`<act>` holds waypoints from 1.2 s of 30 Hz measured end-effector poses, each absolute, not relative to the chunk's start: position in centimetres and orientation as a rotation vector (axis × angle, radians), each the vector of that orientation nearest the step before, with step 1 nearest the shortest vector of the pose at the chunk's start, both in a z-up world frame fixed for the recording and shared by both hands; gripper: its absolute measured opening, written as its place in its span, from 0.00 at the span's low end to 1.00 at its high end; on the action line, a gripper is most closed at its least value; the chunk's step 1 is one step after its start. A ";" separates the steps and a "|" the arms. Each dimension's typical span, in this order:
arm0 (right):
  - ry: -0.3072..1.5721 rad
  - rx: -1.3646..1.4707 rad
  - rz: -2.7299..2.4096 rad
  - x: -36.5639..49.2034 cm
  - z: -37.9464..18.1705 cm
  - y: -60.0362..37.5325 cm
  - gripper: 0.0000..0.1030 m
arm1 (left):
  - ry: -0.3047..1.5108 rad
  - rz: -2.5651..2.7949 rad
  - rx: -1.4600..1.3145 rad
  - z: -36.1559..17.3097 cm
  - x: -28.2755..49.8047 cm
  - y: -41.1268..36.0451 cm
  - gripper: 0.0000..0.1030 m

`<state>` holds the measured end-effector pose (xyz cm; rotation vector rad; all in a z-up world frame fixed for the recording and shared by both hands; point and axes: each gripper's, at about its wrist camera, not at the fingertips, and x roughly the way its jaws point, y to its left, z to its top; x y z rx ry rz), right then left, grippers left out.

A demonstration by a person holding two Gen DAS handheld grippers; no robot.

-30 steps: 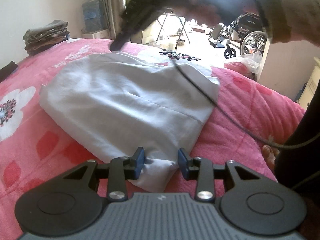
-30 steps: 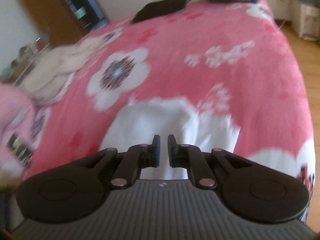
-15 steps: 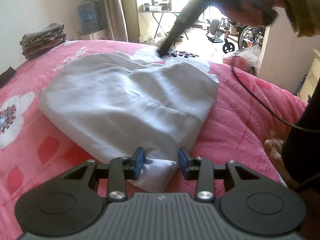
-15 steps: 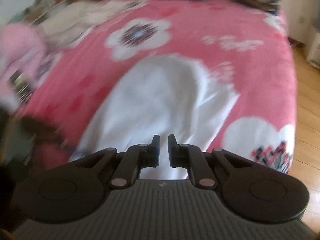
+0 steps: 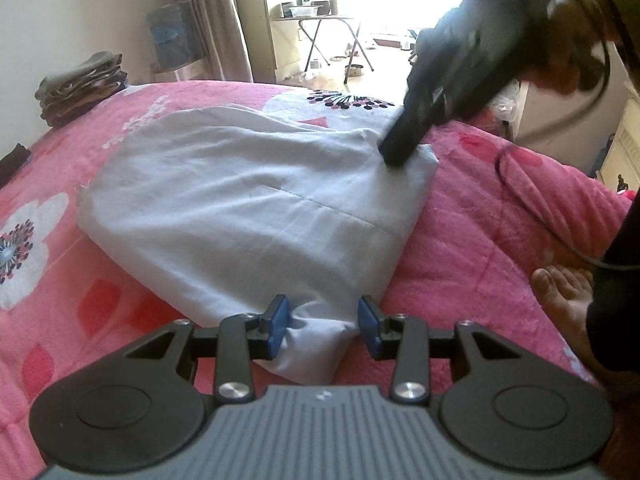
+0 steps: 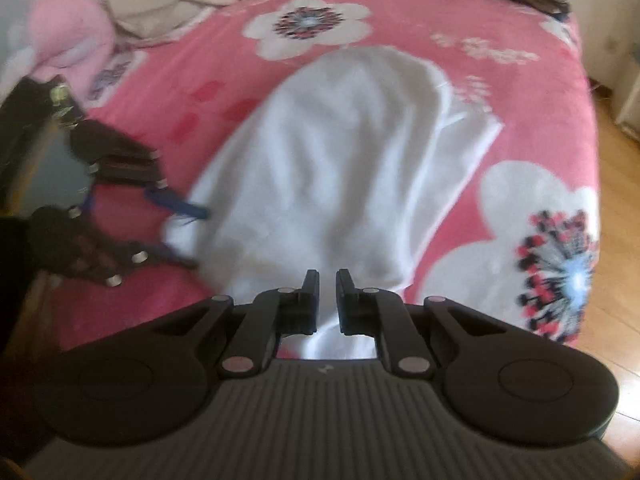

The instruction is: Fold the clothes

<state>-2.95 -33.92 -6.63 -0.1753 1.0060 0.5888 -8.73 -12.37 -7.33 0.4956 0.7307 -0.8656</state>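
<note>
Pale grey-white garment (image 5: 248, 216) lies partly folded on the bed, on a pink floral blanket (image 5: 480, 216), roughly centre, one end reaching the near edge.

Left hand-held gripper (image 5: 322, 330): jaws apart, have just been opening a bit further. Near corner of the garment bunches between the blue pads (image 5: 277, 324); the left pad touches the cloth, the right pad stands clear of it. Not clamped.

Right hand-held gripper (image 6: 321, 300): narrow gap between the jaws, just been opening. Cloth sits under and behind the tips, nothing pinched between them. In the left wrist view its tip (image 5: 400, 148) rests at the garment's far right corner; blurred, so contact unclear.

Containers: a basin-like tub (image 5: 303, 11) sits on a folding table (image 5: 320, 40) by the window; contents too small to tell. A metal bowl (image 5: 354, 69) is on the floor under it; contents not readable.

Elsewhere on the bed: stack of folded clothes (image 5: 80, 88) at the far corner, a beige heap (image 6: 168, 4) and a pink item (image 6: 60, 40) well apart from the garment.
</note>
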 end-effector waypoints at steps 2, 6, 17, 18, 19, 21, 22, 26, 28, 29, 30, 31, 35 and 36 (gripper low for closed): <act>1.012 -0.155 0.556 -3.2 -8.2 -34.2 0.15 | 0.728 -0.867 0.506 -7.3 -8.8 -12.5 0.42; 1.025 -0.047 0.506 -3.2 -8.6 -35.4 0.16 | 0.730 -0.864 0.520 -6.2 -8.8 -12.1 0.42; 0.765 0.518 0.235 3.1 -7.1 -42.7 0.28 | 0.600 -0.887 0.624 -1.4 -3.4 -14.1 0.42; 0.766 0.575 0.232 4.3 -7.9 -43.0 0.28 | 0.580 -0.887 0.639 -1.6 -2.4 -15.0 0.42; 0.767 0.620 0.233 5.1 -8.5 -43.3 0.28 | 0.562 -0.880 0.653 -1.8 -1.5 -15.8 0.42; 0.779 0.700 0.232 6.7 -9.7 -44.0 0.28 | 0.549 -0.860 0.652 -2.5 0.1 -17.5 0.42; 0.786 0.740 0.231 7.5 -10.3 -44.3 0.28 | 0.557 -0.850 0.632 -2.9 1.0 -18.3 0.42; 0.804 0.847 0.216 9.7 -11.8 -44.6 0.28 | 0.614 -0.815 0.561 -4.8 3.5 -20.2 0.42; 0.814 0.818 0.212 10.6 -12.0 -44.2 0.28 | 0.631 -0.809 0.555 -5.6 4.2 -20.8 0.41; 0.821 0.799 0.215 10.9 -12.1 -44.0 0.28 | 0.634 -0.812 0.555 -5.9 4.3 -20.8 0.41; 0.820 0.788 0.216 11.0 -12.1 -43.8 0.26 | 0.633 -0.817 0.555 -6.0 4.4 -20.8 0.41; 0.817 0.778 0.217 11.1 -12.1 -43.7 0.24 | 0.633 -0.821 0.555 -6.2 4.4 -20.9 0.41; 0.775 0.766 0.257 10.6 -11.6 -43.5 0.11 | 0.636 -0.833 0.530 -6.4 4.6 -20.7 0.41; 0.765 0.766 0.271 10.4 -11.5 -43.4 0.09 | 0.638 -0.836 0.521 -6.4 4.8 -20.6 0.41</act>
